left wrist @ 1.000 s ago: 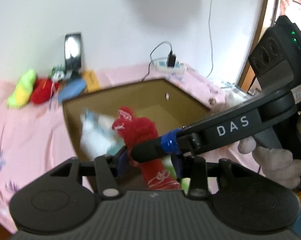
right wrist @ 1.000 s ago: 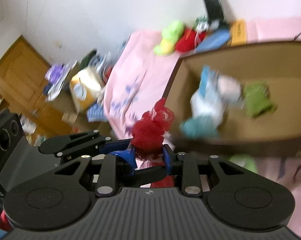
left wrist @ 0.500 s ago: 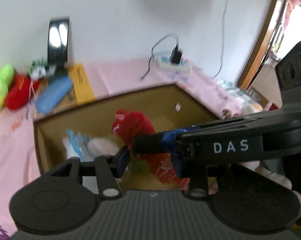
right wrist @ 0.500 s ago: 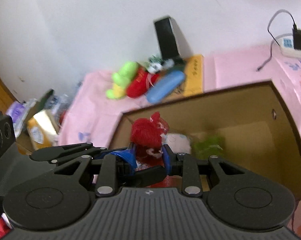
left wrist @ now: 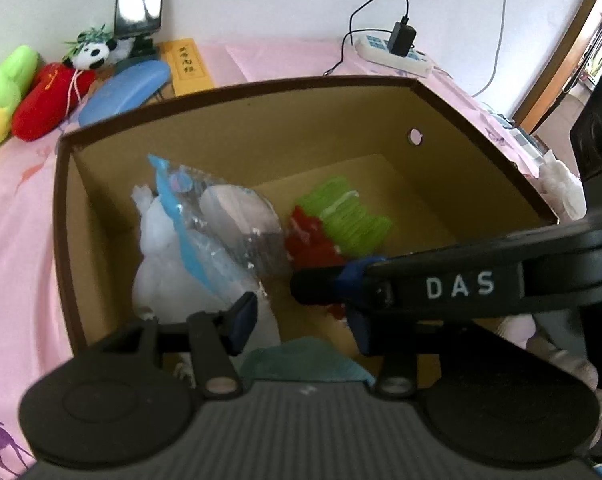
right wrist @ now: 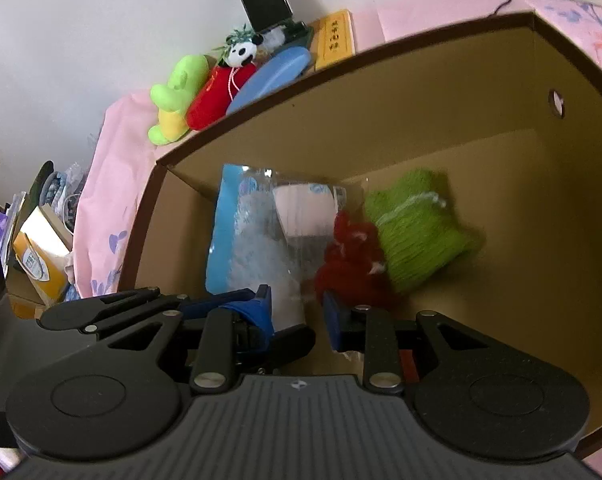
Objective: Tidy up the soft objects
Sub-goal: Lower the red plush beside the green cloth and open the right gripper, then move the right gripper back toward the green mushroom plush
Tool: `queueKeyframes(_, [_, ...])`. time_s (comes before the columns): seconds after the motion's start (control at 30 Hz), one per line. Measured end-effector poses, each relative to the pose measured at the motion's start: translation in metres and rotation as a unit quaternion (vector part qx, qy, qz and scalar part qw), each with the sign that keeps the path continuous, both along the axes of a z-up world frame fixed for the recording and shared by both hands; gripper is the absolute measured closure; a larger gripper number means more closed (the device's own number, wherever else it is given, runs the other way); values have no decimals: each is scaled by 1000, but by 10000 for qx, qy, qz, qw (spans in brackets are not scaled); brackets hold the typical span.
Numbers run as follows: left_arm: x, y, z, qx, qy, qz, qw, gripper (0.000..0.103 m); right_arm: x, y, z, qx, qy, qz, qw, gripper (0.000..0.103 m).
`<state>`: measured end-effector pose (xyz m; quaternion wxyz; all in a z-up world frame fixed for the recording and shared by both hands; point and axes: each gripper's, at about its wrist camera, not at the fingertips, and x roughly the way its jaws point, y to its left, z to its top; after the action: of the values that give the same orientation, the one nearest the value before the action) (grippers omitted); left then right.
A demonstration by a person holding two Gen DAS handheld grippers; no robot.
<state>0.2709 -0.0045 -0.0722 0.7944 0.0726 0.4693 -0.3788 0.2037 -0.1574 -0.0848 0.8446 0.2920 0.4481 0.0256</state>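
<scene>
Both claws have come down from above the rim into the box (left wrist: 261, 92). The left claw (left wrist: 299, 320) is opening, and the red bag (right wrist: 353, 264) it carried a second ago is no longer between its pads. The bag now lies low in the box, against the green pouch (right wrist: 417, 236). The right claw (right wrist: 297, 312) touches the bag; motion blur hides whether it grips. This item looks nearly stowed.

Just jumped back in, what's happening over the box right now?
A person has both grippers tipped down into the cardboard box. The jaws of the left gripper are opening, with nothing clearly pinched between them. A red knitted piece sits against the green knitted piece inside the box, just ahead of the right gripper; whether those jaws grip it is unclear.
</scene>
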Motion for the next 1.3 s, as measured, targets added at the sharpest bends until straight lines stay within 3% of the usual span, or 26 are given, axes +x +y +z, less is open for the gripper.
queueKeyframes(0.13, [-3, 0, 3, 17, -113, 47, 9999, 49, -5, -5, -1, 109, 20, -93, 9999, 91])
queueKeyframes(0.47, [-18, 4, 26, 55, -526, 243, 9983, 42, -26, -7, 22, -220, -298, -211, 9991, 91])
queueKeyframes(0.8, [-34, 13, 47, 129, -725, 610, 9954, 40, -45, 6, 41, -652, -539, -175, 9963, 91])
queueKeyframes(1.3, [-79, 24, 64, 329, -1110, 904, 9892, 39, -80, 16, 55, -776, -745, -196, 9940, 91])
